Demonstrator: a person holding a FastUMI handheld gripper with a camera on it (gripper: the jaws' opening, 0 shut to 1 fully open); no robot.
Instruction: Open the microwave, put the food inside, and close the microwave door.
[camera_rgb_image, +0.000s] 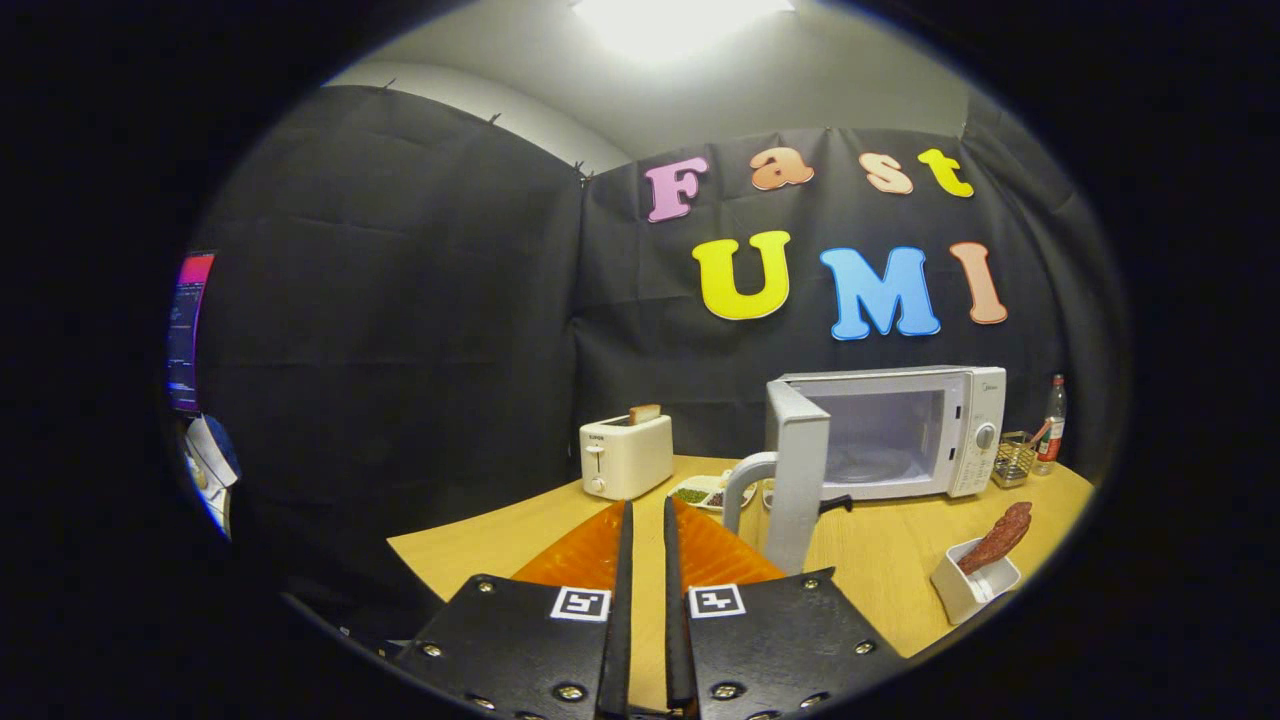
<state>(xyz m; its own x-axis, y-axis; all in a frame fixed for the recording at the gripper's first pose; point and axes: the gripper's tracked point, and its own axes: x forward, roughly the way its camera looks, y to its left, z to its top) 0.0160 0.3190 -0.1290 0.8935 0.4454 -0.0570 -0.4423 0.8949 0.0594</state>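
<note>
A white microwave (965, 430) stands at the back of the wooden table (880, 560), beyond my fingers and to their right. Its door (797, 470) is swung wide open toward me, edge-on, with the curved handle (738, 490) facing left; the lit cavity (880, 435) holds nothing I can see. The food, a brown sausage-like piece (996, 538), leans in a small white cup (965, 590) on the table to the right of the fingers. My gripper (646, 505) hovers low over the table, just short of the door, its fingers close together with nothing held.
A white toaster (626, 455) with a slice of bread stands behind the fingers to the left. A small divided dish (700, 492) sits by the door's foot. A wire basket (1013, 460) and a bottle (1052, 425) stand right of the microwave. A lit screen (188, 330) hangs far left.
</note>
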